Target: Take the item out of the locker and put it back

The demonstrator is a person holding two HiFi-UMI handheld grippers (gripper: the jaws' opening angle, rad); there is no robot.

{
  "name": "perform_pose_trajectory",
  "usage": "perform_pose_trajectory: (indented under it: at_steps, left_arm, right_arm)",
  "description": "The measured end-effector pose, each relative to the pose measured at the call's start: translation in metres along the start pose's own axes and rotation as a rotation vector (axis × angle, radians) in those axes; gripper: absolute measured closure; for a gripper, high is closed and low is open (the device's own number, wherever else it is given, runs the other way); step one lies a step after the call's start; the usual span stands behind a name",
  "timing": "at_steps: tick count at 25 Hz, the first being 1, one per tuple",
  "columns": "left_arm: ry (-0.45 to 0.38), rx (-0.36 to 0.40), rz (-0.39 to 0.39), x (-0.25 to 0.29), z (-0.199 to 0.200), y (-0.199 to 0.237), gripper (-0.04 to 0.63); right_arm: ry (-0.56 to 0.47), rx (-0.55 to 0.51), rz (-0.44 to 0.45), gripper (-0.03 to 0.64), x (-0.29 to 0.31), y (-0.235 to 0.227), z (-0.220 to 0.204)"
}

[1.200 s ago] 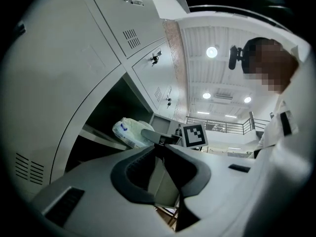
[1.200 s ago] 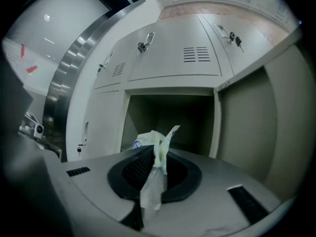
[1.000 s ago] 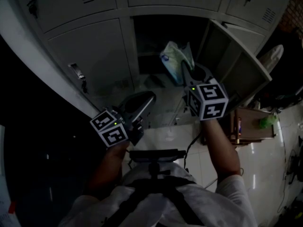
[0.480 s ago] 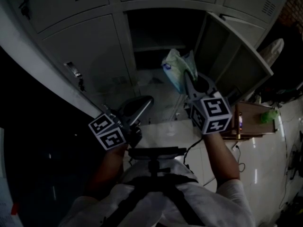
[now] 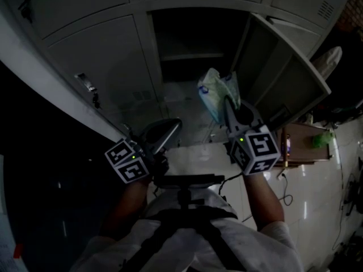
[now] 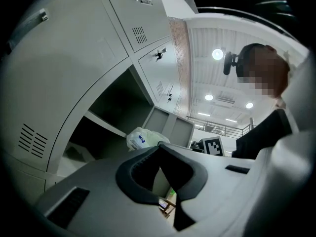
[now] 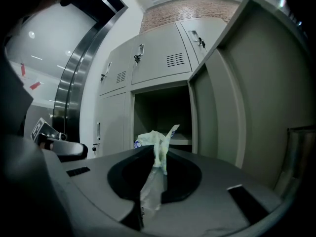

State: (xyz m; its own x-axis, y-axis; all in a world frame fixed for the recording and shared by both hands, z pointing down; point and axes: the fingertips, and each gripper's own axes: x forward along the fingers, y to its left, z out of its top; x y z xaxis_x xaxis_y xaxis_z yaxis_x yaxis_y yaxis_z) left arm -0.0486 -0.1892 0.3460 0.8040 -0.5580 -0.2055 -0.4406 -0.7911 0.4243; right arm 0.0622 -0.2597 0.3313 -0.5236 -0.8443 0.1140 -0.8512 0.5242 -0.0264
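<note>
Right gripper [image 5: 228, 103] clenched on a crumpled plastic packet [image 7: 153, 138], possibly tissues (dim light). The packet juts ahead of its jaws, facing the open locker [image 5: 187, 35]. Left gripper [image 6: 159, 147] closed, empty.

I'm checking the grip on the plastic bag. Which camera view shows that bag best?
The right gripper view: the right gripper is shut on the bag's twisted end, close up. The head view shows the whole bag before the open locker; the left gripper view shows only a corner.
</note>
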Motion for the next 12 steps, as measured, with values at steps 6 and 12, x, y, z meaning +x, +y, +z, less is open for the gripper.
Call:
perform_pose_trajectory:
  at_steps: [6,12]
  left_arm:
    - [0.004,-0.016,0.007,-0.004,-0.004,0.001,0.597]
    - [0.010,-0.031,0.003,-0.006,-0.008,0.000,0.597]
  right_arm:
    - [0.011,0.023,-0.010,0.604,-0.012,-0.003,-0.014]
    - [0.007,0.032,-0.008,0.604,-0.023,0.007,-0.018]
